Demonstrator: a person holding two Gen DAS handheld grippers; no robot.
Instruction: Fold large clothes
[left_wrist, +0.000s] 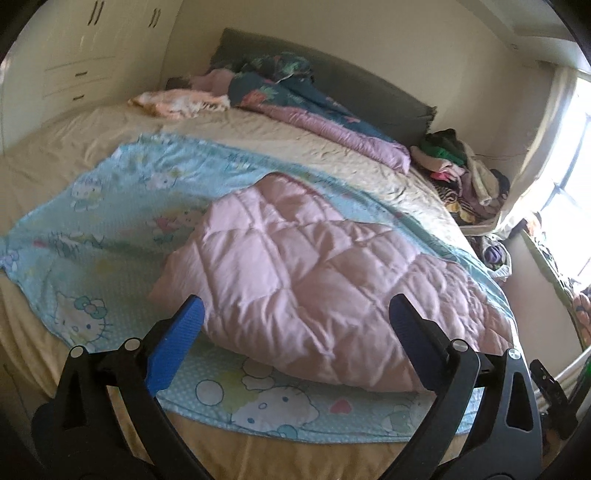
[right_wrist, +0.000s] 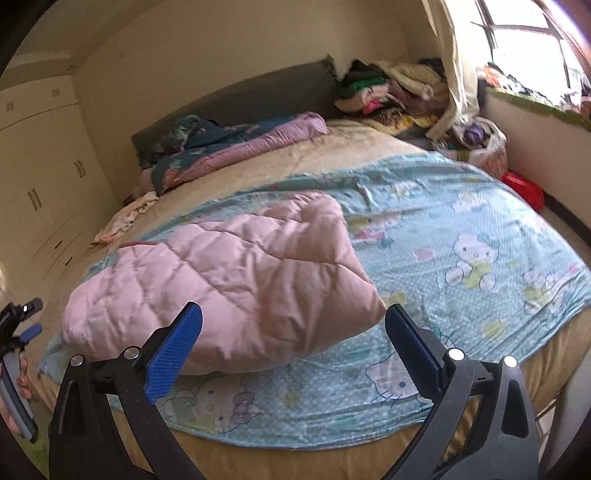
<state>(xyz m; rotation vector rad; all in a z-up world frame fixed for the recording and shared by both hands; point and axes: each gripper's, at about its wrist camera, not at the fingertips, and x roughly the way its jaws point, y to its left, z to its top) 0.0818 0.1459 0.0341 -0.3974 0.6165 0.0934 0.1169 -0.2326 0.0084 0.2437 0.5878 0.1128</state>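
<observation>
1. The left gripper (left_wrist: 295, 314) hangs above the near edge of the bed (left_wrist: 74, 147), tilted downward, its blue pads spread wide and holding nothing.
2. The right gripper (right_wrist: 293, 321) has the same pose: jaws fully released, nothing between them, angled down toward the bedding.
3. At the left edge of the right wrist view a hand (right_wrist: 16, 373) holds the other tool, though blur makes its grip hard to read.
4. The pink quilt (left_wrist: 295, 273) lies folded into a thick bundle on the blue cartoon sheet (left_wrist: 122, 206), near the bed's near edge, free of both grippers.
5. Bare sheet stretches left and right of the quilt; a clothes pile (right_wrist: 391, 88) crowds the far right corner.
</observation>
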